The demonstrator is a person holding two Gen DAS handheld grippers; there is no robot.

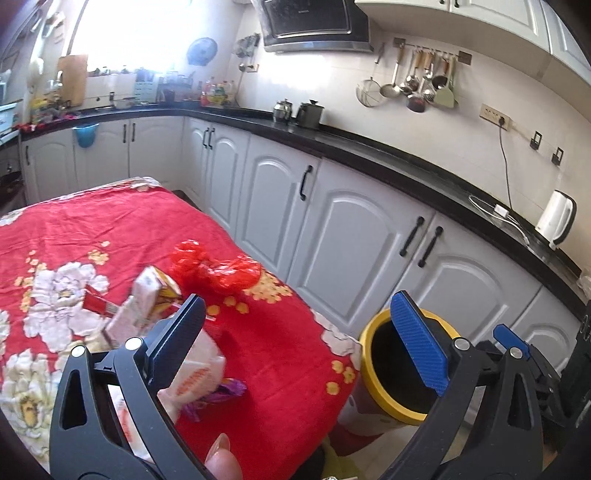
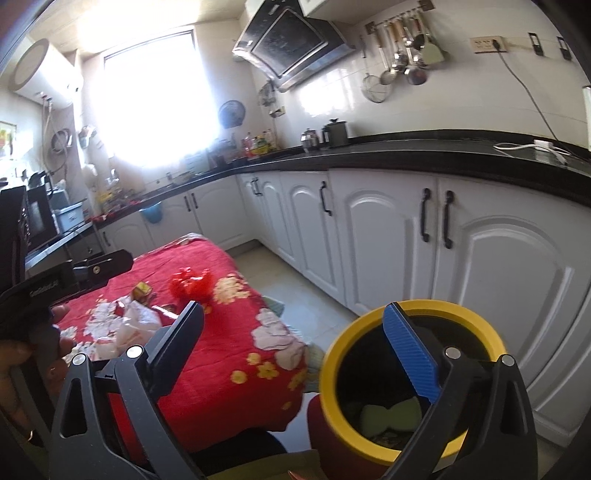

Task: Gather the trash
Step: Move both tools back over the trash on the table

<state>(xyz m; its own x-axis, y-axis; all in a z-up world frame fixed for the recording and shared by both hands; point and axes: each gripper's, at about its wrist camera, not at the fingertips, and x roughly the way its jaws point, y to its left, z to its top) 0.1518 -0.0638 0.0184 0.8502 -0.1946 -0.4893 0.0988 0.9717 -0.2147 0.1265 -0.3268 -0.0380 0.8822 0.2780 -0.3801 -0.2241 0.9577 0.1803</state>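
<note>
Both ribbed-padded grippers, left gripper [image 1: 303, 332] and right gripper [image 2: 295, 343], gape wide, empty. The round yellow-rimmed bin [image 2: 373, 325] stands upright off the table's [image 1: 280, 350] near corner. Soft white wrappers [image 1: 195, 376] crowd the near edge; a crinkled red plastic bag [image 1: 218, 267] lies farther along.

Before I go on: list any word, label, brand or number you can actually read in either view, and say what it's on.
No text reads for certain.
White wrapper on the red tablecloth: orange print, too blurred.
Carton beside it: red and yellow print, unreadable.
Range hood: small mark top right, too small.
Black clamp, right wrist view, left edge: white lettering, too blurred.
Bin: no text visible.
</note>
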